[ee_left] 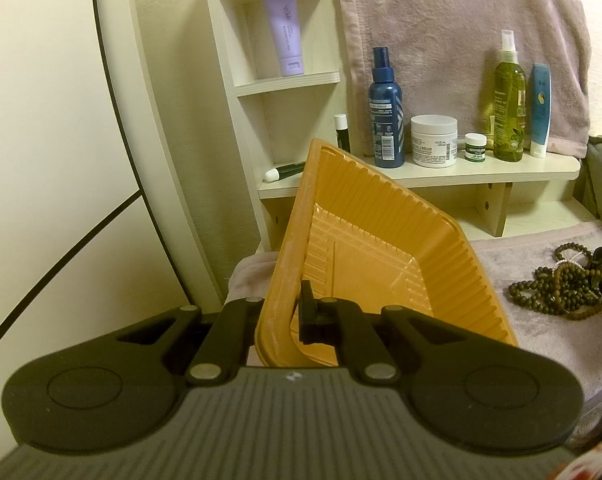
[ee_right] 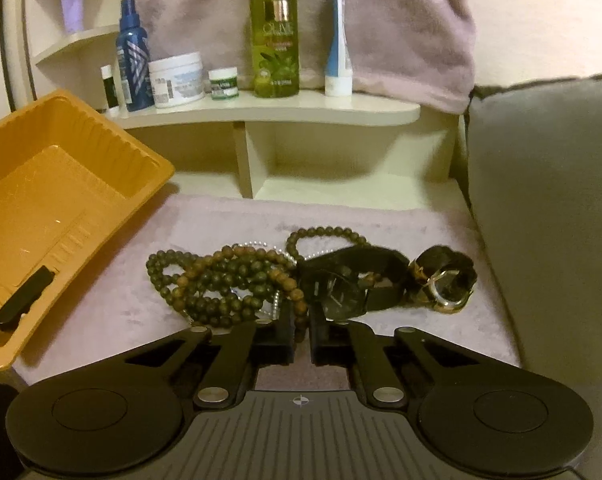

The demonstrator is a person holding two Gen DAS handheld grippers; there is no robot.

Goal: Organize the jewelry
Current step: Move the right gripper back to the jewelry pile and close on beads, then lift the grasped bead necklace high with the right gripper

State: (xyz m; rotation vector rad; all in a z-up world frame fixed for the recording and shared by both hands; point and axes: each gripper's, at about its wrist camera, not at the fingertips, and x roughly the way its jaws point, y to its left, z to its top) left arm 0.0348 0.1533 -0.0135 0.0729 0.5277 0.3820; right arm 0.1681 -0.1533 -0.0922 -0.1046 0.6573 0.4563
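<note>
My left gripper [ee_left: 285,316] is shut on the near wall of an orange plastic tray [ee_left: 381,184], holding it tilted up; one black finger [ee_right: 21,300] shows inside the tray [ee_right: 81,152] in the right wrist view. A tangle of green and brown bead bracelets [ee_right: 221,280] lies on the pink cloth, also seen in the left wrist view as the bead pile [ee_left: 557,292]. My right gripper [ee_right: 300,328] is shut on a brown bead strand [ee_right: 299,308] at the pile's near edge. Beside the beads lie a black watch [ee_right: 341,296] and a gold-rimmed watch [ee_right: 449,288].
A cream shelf [ee_right: 341,110] behind holds a blue spray bottle [ee_right: 133,56], a white cream jar [ee_right: 177,80], a green bottle [ee_right: 275,40] and tubes. A grey cushion [ee_right: 541,200] bounds the right side. A pink towel [ee_left: 461,20] hangs behind the shelf.
</note>
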